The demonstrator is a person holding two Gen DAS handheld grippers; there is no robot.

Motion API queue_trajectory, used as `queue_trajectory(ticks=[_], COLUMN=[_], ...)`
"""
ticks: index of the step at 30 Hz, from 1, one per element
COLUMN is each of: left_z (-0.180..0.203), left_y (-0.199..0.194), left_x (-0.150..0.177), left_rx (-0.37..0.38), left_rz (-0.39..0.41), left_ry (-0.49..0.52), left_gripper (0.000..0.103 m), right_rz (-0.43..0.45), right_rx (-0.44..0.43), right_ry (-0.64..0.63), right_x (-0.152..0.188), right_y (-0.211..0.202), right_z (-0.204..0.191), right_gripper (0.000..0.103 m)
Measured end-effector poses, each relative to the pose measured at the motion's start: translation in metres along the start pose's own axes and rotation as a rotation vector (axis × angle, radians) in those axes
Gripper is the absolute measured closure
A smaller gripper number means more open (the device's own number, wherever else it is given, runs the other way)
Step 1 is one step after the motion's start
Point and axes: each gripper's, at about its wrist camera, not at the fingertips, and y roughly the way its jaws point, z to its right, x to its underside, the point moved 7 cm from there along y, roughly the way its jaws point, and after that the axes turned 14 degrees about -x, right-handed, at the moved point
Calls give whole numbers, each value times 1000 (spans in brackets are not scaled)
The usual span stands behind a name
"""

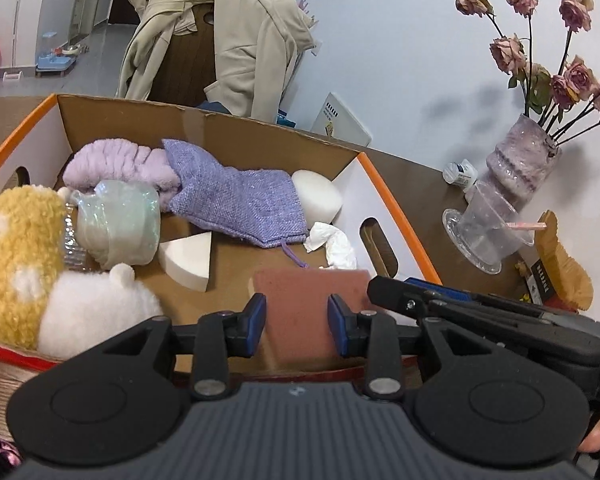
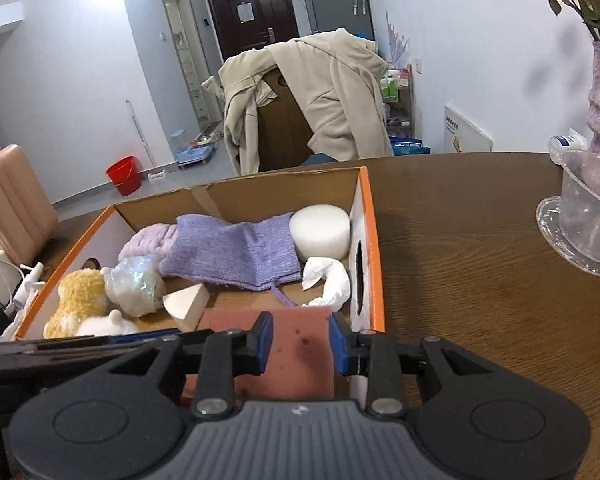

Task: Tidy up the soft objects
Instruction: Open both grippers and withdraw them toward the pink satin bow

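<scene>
- Where the brown wood-grain table (image 2: 480,272) meets the white wall, a purple vase (image 1: 516,168) of dried roses stands well right of the left gripper (image 1: 297,322), with a clear glass cup (image 1: 486,232) just in front of it
- Beyond the table, a beige coat (image 2: 332,100) hangs over a chair; a red bucket (image 2: 124,174) sits on the grey floor and a dark door (image 2: 252,12) closes the far end
- An orange-edged cardboard box (image 2: 370,240) lies straight ahead of both sets of jaws
- Inside, ahead and left of the jaws: a yellow plush (image 1: 16,252), a white plush (image 1: 96,312), an iridescent bundle (image 1: 118,224), a white wedge (image 1: 188,256)
- Farther ahead: a lilac towel (image 1: 112,164), a purple pouch (image 1: 240,204), a round white sponge (image 2: 320,232), crumpled tissue (image 2: 328,276)
- A pink sponge (image 1: 300,312) lies between the left jaws at the box's near edge; whether the pads press it, I cannot tell
- The right gripper (image 2: 301,344) likewise straddles it, contact unclear
</scene>
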Motion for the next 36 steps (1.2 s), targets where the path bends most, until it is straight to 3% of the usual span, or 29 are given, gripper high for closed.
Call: queue_trajectory(ticks=[8, 15, 22, 23, 25, 28, 33, 36], left_z=[0, -6, -3, -3, -6, -19, -50, -75], left_y=[-66, -157, -231, -239, -253, -260, -269, -277], left_x=[-8, -11, 14, 21, 38, 75, 154, 196], left_rx=[-39, -92, -88, -90, -97, -120, -98, -85], left_rz=[112, 276, 421, 451, 529, 596, 610, 606], left_ry=[69, 134, 198, 210, 226, 251, 224, 188], left_gripper=[66, 54, 39, 37, 23, 18, 10, 6], right_rz=[85, 170, 245, 263, 307, 358, 445, 442], right_rx=[-11, -3, 0, 3, -2, 5, 32, 50], right_ry=[-67, -157, -205, -209, -224, -242, -311, -332], right_x=[-23, -25, -1, 5, 20, 58, 150, 199], right_y=[-57, -134, -196, -203, -216, -230, -248, -249], right_z=[-30, -66, -97, -101, -109, -120, -144, -154], right_gripper=[63, 51, 39, 38, 33, 29, 22, 19])
